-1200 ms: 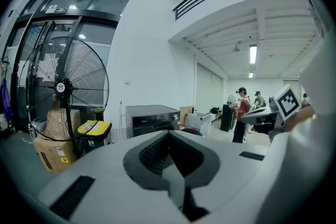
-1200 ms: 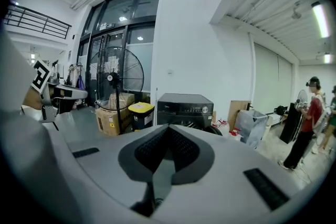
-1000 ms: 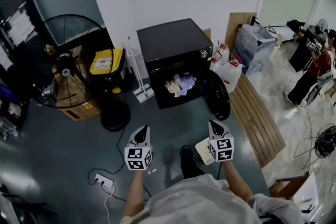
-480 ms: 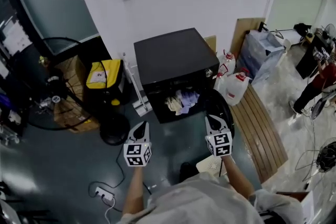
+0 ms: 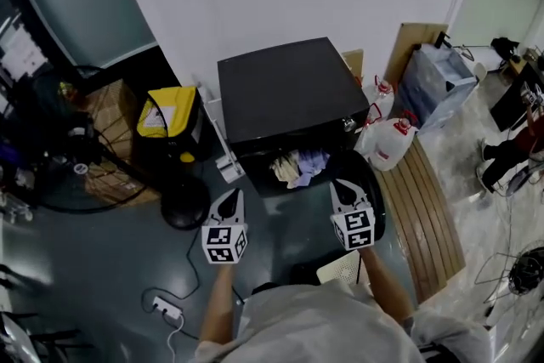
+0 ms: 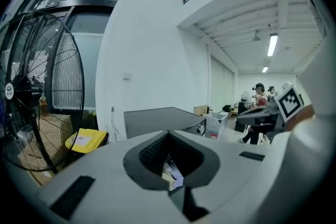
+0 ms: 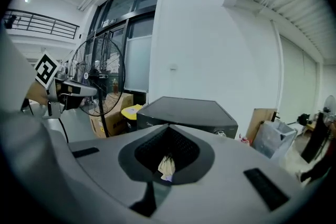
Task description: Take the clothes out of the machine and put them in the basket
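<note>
Clothes [image 5: 299, 167] are seen bunched in the open mouth of the black machine [image 5: 285, 89], a pale and lilac heap that spills slightly over the lower edge. The machine is set against the white wall, and its round door [image 5: 378, 204] is swung open to the right. The left tool [image 5: 233, 198] and the right tool [image 5: 342, 187] are held side by side above the dark floor, just in front of the opening, both pointed towards it and neither touching the clothes. In the left gripper view the jaws of the left tool [image 6: 169, 136] are seen brought together with nothing clamped; the clothes [image 6: 170, 173] are only glimpsed beyond them, below the machine's grey top [image 6: 157, 119]. In the right gripper view the jaws of the right tool [image 7: 169, 127] are likewise closed and empty, with the clothes [image 7: 167, 166] visible in the distance under the machine [image 7: 184, 110]. A white perforated corner, taken to be the basket [image 5: 342, 268], is seen on the floor under the right forearm, mostly hidden. A large fan [image 5: 51, 157] and a yellow-lidded bin [image 5: 167, 110] are placed left of the machine, two plastic jugs [image 5: 393, 144] and a slatted wooden board [image 5: 429, 217] to its right.
</note>
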Demonstrator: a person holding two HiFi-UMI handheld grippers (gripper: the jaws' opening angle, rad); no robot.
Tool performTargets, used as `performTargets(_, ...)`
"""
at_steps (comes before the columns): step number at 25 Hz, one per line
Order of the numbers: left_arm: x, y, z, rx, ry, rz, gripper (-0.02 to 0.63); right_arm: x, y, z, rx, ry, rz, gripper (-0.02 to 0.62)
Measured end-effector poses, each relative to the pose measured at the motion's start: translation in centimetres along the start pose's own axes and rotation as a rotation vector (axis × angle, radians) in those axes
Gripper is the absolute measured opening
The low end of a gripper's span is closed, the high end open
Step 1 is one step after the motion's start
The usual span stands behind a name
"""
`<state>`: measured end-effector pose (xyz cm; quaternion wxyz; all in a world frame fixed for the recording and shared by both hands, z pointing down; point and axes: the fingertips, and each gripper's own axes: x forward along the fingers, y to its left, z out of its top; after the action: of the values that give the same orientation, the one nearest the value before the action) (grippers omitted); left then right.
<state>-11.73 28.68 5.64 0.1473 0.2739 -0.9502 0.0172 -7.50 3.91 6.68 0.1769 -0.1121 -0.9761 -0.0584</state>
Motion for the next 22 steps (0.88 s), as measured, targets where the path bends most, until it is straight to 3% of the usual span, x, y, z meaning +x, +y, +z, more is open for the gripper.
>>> performTargets(10, 2.2, 0.9, -5.0, -0.038, 0.111, -0.009, 0.018, 3.9, 2.2, -3.7, 0.008, 0.098, 0.062, 0.025)
performTargets(22, 11.6, 3.4, -12.6, -0.058, 0.156, -0.098, 0.018, 11.4, 1.6, -12.2, 0.023, 0.207, 0.006, 0.025)
